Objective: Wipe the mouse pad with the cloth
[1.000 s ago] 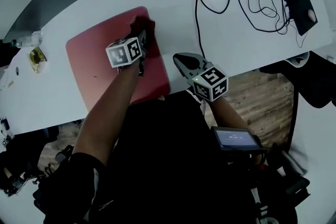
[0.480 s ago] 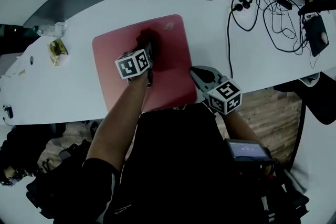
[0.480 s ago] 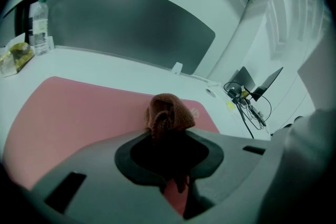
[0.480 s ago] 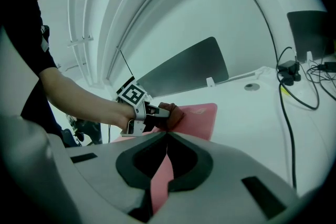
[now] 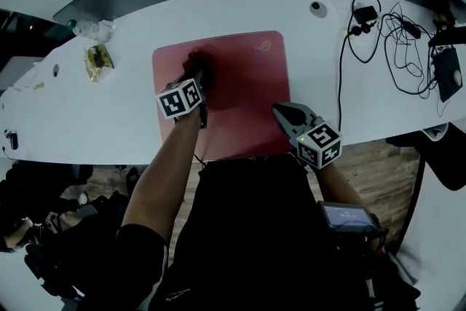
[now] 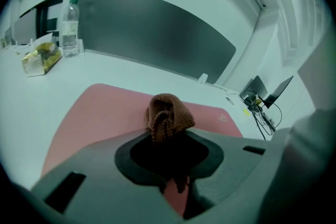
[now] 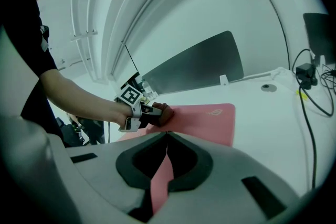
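Observation:
A red mouse pad (image 5: 240,95) lies on the white table (image 5: 87,120). My left gripper (image 5: 199,80) is shut on a bunched brown cloth (image 5: 196,63) and holds it down on the pad's far left part. In the left gripper view the cloth (image 6: 168,113) bulges out between the jaws of the left gripper (image 6: 167,135), over the pad (image 6: 100,113). My right gripper (image 5: 279,111) is shut with nothing in it, at the pad's right edge near the front corner. The right gripper view shows the right gripper (image 7: 167,135) low over the pad (image 7: 205,117), with the cloth (image 7: 164,112) beyond it.
Tangled black cables (image 5: 397,25) and a plug (image 5: 365,13) lie at the table's right end, beside a black device (image 5: 445,71). A water bottle (image 6: 69,21) and a snack packet (image 6: 39,57) stand far left. A dark panel (image 6: 157,34) runs behind the table.
My left gripper has dragged the cloth leftward across the pad's far part, from its right corner to its left side. The right gripper stays by the pad's right edge.

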Demonstrator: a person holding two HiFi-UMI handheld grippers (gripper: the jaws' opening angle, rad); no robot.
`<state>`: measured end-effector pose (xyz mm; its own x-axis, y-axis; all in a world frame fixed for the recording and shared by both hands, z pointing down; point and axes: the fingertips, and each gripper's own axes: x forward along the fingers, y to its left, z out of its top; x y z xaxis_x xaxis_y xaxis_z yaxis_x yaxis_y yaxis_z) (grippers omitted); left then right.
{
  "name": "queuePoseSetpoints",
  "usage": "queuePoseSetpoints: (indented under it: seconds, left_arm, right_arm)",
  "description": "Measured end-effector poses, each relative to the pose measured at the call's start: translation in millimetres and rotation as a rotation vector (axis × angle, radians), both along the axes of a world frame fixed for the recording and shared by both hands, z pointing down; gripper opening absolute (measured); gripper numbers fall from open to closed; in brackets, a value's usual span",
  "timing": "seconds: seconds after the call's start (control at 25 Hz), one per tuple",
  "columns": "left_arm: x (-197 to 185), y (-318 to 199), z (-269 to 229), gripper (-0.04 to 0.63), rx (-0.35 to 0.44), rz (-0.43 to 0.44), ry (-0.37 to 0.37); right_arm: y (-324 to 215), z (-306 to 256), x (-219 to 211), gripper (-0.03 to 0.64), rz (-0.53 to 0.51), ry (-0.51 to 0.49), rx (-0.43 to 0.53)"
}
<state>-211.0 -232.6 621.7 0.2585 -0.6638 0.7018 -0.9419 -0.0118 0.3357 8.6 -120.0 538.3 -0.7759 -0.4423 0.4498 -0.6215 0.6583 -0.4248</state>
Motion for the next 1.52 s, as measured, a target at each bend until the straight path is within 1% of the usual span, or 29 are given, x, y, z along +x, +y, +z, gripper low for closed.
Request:
queuePoseSetpoints:
  seconds: [0.4,0.72,0.96,1.08,1.2,1.32,1.4,1.52]
  left_arm:
    - [-80,15,1,0.086,0.015,-0.084,-0.039]
    - [-139,21,1,0.086,0.018,-0.089,-0.117]
    - [-171,22,0,0.087,0.029,-0.104,-0.142]
    - [-188,25,1,0.086,0.027,-0.105,-0.168]
    - [-213,30,2,0.086,0.019,-0.143,-0.195]
    - [-233,30,-6,0.086,0.036,-0.176,-0.204]
    - [-243,23,-13,0.086,0.058,-0.166,-0.243]
    - [-255,11,-11,0.086,0.07,-0.153,-0.301]
  right_arm:
    - [2,0,-30,0.026,-0.029,0.013,-0.003]
    - [3,-1,-48,0.026,-0.019,0.026,0.001]
    - [3,-2,-62,0.026,-0.005,0.035,0.014]
    - [5,-4,-72,0.026,0.002,0.034,0.022]
    - [7,-5,-80,0.026,0.012,0.032,0.027]
    - [10,-4,-84,0.026,0.029,0.034,0.028]
    - [12,-5,-83,0.026,0.045,0.038,0.028]
    - [17,-4,-80,0.026,0.072,0.048,0.025]
